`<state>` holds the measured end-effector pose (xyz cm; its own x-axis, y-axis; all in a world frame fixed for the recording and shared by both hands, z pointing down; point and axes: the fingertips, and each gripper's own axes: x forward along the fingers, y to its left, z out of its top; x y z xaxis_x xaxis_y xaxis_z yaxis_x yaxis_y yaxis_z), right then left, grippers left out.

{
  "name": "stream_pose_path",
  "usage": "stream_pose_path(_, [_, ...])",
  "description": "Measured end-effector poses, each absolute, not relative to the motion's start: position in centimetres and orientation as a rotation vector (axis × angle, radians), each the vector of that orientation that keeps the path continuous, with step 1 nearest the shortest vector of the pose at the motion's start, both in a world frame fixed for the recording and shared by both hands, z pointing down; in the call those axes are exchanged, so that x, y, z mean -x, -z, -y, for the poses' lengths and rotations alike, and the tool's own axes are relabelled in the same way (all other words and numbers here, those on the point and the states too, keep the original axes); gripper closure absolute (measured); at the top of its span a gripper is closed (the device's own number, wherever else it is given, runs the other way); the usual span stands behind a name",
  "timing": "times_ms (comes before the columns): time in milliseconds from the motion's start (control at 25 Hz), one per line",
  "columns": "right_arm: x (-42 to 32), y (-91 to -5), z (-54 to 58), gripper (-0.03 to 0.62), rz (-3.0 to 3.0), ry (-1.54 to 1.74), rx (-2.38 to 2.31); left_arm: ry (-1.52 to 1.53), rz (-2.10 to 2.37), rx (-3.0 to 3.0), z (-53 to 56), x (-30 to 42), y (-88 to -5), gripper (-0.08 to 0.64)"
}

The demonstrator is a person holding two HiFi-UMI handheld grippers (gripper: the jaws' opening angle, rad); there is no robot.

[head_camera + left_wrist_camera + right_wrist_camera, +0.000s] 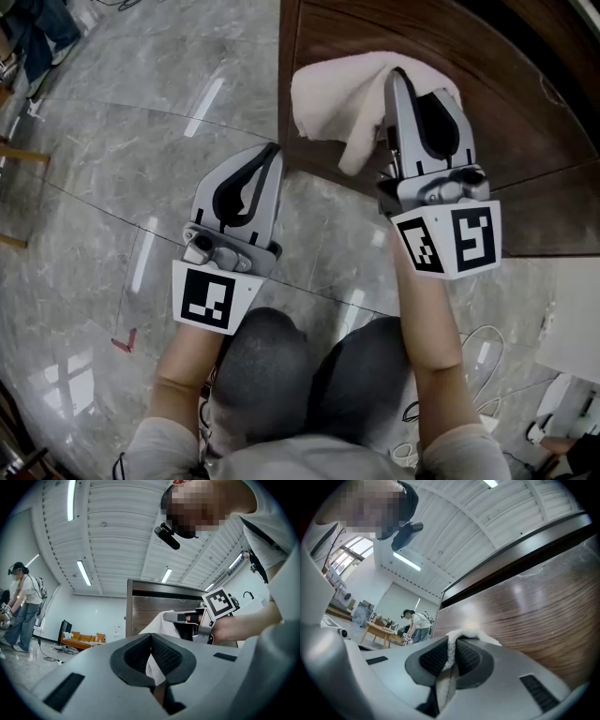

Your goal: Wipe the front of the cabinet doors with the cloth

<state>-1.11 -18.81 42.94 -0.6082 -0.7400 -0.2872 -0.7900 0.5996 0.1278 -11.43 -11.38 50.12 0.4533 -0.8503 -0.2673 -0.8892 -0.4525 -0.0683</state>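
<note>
The dark wood cabinet door (487,94) fills the upper right of the head view. A white fluffy cloth (333,94) lies bunched against its front near the left edge, and my right gripper (398,77) is shut on it. In the right gripper view the cloth (472,634) is pinched between the jaws of that gripper (452,644), close to the wood grain of the door (534,606). My left gripper (274,150) is shut and holds nothing, hanging over the floor just left of the cabinet's corner. The left gripper view looks past its own shut jaws (151,635) toward the cloth (161,620).
Grey marble floor (112,141) spreads left of the cabinet. My knees (309,366) are below the grippers, with white cables (478,375) to their right. A person (21,602) stands far off to the left, and another person (415,620) bends over a table.
</note>
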Motion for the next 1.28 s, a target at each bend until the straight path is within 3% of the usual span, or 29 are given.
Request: stream_pose_path(1280, [-18.4, -44.1, 15.4, 0.540, -2.517, -0.450, 1.555, -0.241, -1.311, 2.623, 11.2, -0.3, -50.2, 0.543])
